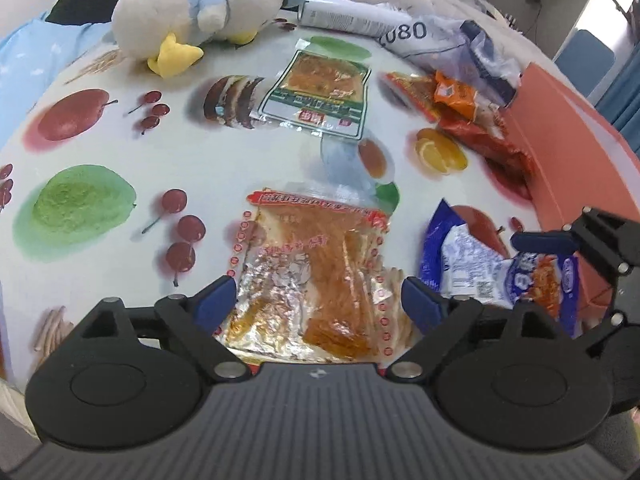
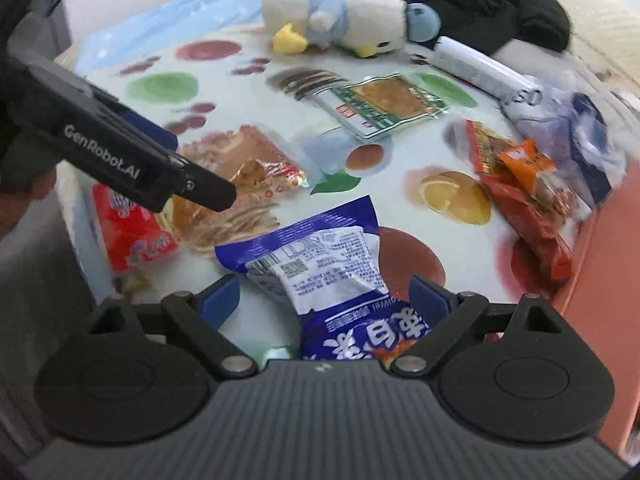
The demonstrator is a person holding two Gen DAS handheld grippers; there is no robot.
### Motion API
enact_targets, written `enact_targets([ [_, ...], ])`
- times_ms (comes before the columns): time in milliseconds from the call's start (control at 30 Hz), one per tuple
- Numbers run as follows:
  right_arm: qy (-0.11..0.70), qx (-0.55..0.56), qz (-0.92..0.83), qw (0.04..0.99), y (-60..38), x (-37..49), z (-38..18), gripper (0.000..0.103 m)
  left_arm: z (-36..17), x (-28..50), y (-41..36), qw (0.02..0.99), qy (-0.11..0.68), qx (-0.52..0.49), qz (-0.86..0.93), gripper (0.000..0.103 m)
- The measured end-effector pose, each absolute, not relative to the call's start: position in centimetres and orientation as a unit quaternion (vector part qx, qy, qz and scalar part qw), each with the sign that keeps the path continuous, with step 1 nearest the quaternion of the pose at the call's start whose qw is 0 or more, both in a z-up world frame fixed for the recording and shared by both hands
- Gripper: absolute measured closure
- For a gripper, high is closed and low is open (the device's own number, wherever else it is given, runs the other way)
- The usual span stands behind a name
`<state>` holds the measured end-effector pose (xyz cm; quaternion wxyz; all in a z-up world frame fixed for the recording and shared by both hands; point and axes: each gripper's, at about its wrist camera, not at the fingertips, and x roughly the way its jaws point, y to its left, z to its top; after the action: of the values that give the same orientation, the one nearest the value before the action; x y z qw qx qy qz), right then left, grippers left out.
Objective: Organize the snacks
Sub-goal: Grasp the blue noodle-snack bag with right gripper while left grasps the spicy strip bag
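Though unclamped, blue snack packet between right gripper jaws.

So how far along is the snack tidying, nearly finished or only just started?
Barely started, it seems. Nothing looks sorted: the green packet, the orange-and-red packets and the red packet all lie loose on the fruit-print tablecloth. Both tools have open jaws and hold nothing: the left gripper frames a clear red-edged packet, the right gripper a blue packet. Everything remains to be sorted.

Both tools wide open, angled downward
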<state>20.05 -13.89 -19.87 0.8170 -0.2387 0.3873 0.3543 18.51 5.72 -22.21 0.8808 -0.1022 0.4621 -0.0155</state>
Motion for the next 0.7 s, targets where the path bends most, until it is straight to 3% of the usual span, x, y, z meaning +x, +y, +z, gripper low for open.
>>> enact_targets([
  [300, 0.391, -0.258, 0.374, 0.800, -14.0, 21.5, -19.8, 0.010, -22.8, 19.1, 5.3, 0.882, 0.465, -0.071, -0.014, 0.006],
  [533, 0.442, -0.211, 0.351, 0.798, -14.9, 23.2, -20.9, 0.011, -23.1, 19.3, 5.0, 0.883, 0.465, -0.067, -0.008, 0.006],
  [633, 0.461, -0.173, 0.353, 0.795, -15.5, 23.4, -21.0, 0.024, -23.1, 19.4, 4.9, 0.883, 0.465, -0.065, -0.006, 0.006],
  [700, 0.460, -0.163, 0.364, 0.794, -15.7, 23.1, -20.9, 0.028, -23.1, 19.4, 4.9, 0.883, 0.466, -0.064, -0.005, 0.006],
])
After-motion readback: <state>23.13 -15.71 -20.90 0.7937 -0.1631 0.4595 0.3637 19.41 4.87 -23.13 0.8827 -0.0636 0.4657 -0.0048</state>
